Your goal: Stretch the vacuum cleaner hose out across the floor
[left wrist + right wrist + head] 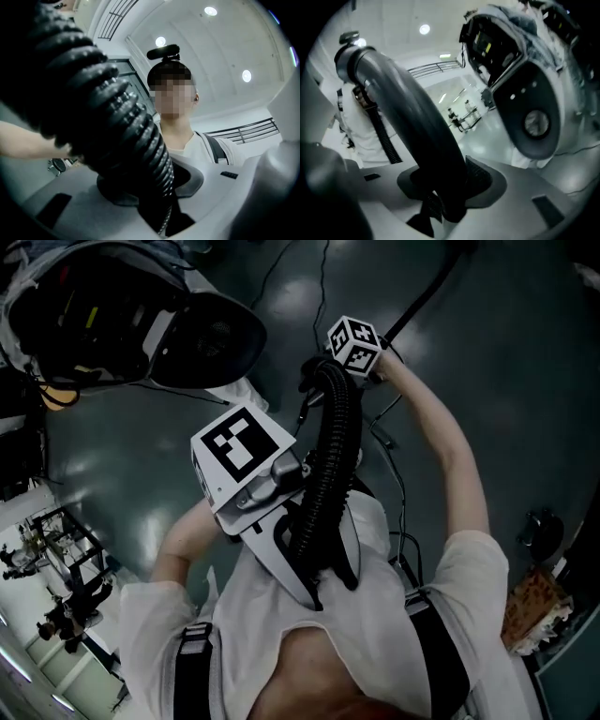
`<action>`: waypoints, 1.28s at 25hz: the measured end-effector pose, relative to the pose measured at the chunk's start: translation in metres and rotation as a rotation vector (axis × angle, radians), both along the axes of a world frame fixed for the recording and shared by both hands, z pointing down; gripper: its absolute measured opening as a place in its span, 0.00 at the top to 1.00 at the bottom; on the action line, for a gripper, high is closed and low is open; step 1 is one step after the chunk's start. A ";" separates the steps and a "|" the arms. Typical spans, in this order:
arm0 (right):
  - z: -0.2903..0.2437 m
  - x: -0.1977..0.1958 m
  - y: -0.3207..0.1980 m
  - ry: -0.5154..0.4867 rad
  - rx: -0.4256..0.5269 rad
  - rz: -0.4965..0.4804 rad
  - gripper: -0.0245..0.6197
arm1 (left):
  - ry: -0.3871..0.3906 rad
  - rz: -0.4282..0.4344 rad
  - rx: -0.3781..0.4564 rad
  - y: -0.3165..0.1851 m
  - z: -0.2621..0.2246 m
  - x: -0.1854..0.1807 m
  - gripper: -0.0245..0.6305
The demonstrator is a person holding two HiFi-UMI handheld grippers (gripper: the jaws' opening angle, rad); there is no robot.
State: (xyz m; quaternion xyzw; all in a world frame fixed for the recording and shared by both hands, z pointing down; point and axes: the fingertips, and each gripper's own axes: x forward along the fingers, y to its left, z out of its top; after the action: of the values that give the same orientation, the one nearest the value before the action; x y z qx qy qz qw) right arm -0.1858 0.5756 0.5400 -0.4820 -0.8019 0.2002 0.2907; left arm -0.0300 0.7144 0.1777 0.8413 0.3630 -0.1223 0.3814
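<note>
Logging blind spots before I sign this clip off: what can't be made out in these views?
Head view: the black vacuum cleaner body is cut off by the top-left edge.
All views: where the black ribbed hose joins it is never shown.
Right gripper view: the smooth black curved tube clamped in the right gripper is motion-blurred.
Head view: objects on the dark-framed rack are too small.

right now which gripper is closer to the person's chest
Left. The left gripper sits close in front of the chest, gripping the ribbed hose; the right gripper is out at arm's length, holding the hose farther out.
</note>
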 end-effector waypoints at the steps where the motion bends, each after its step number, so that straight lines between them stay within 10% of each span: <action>1: -0.004 -0.010 -0.018 -0.060 0.057 0.127 0.68 | -0.006 -0.044 -0.020 -0.009 0.003 -0.004 0.73; 5: -0.022 0.000 -0.148 -0.181 0.361 0.859 0.77 | -0.188 -0.234 0.035 -0.025 0.044 -0.003 0.73; 10: -0.074 0.134 -0.277 -0.132 0.650 1.841 0.77 | -0.198 -0.492 0.007 -0.057 0.068 0.000 0.74; 12: -0.096 0.182 -0.291 -0.123 0.693 2.097 0.77 | -0.212 -0.572 0.040 -0.071 0.073 0.005 0.74; 20: -0.154 0.214 -0.278 -0.243 0.785 2.112 0.78 | -0.270 -0.610 0.199 -0.075 0.068 0.018 0.74; 27: -0.218 0.236 -0.256 -0.353 0.959 2.068 0.78 | -0.468 -0.692 0.253 -0.085 0.075 0.002 0.73; 32: -0.272 0.233 -0.238 -0.466 1.145 1.948 0.78 | -0.442 -0.550 0.303 -0.062 0.065 0.018 0.73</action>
State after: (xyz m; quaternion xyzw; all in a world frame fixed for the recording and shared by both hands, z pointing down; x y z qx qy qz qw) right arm 0.0472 0.3380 0.2682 0.5184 -0.8417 -0.1473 0.0338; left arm -0.0118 0.6525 0.2423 0.9601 0.0470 0.0192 0.2750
